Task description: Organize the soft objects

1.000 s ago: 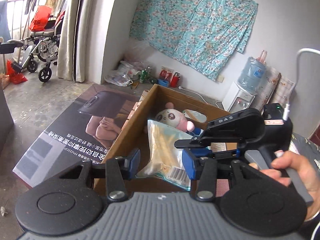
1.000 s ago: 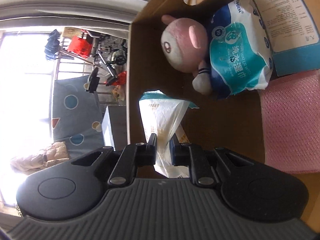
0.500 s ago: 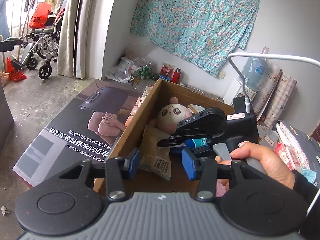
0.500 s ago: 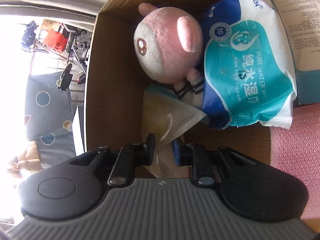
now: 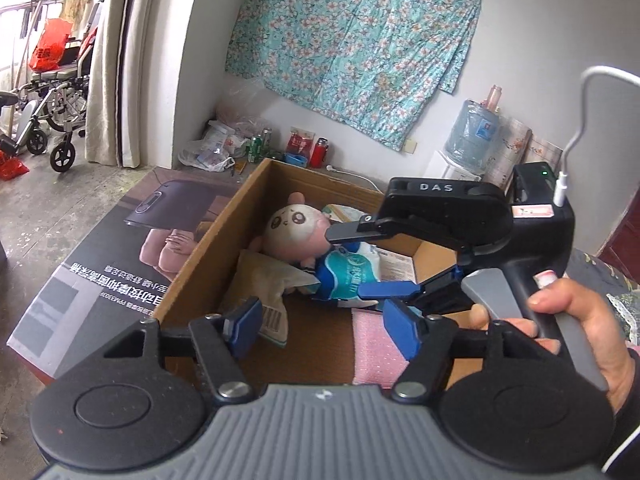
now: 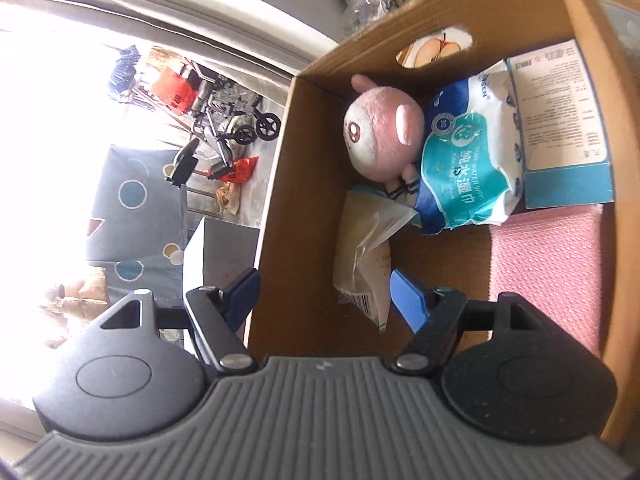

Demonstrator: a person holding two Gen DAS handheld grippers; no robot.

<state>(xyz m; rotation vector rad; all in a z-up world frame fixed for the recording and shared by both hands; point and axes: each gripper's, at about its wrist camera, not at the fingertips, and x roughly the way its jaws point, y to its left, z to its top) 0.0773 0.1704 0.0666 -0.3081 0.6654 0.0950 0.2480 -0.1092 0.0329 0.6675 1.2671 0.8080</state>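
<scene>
A cardboard box [image 5: 192, 276] [image 6: 276, 208] holds a pink plush toy [image 5: 294, 232] [image 6: 384, 136], a teal wet-wipes pack [image 5: 348, 272] [image 6: 464, 160], a clear bag of beige goods [image 5: 260, 284] [image 6: 364, 248], a pink padded sheet [image 5: 376, 356] [image 6: 548, 272] and a blue-edged printed pack [image 6: 560, 120]. My left gripper [image 5: 324, 328] is open and empty over the box's near edge. My right gripper [image 6: 324, 292] [image 5: 360, 264] is open and empty above the box, just over the clear bag, which lies loose against the box's left wall.
The box stands beside a large dark printed carton [image 5: 116, 248]. A wheelchair [image 5: 52, 108] is at the far left by a curtain. Bottles, cans and bags [image 5: 256, 148] lie along the wall. A water dispenser [image 5: 468, 140] stands at the right.
My right gripper was shut on the clear bag; it lowered the bag into the box, opened and let it go. My left gripper has stayed open.
</scene>
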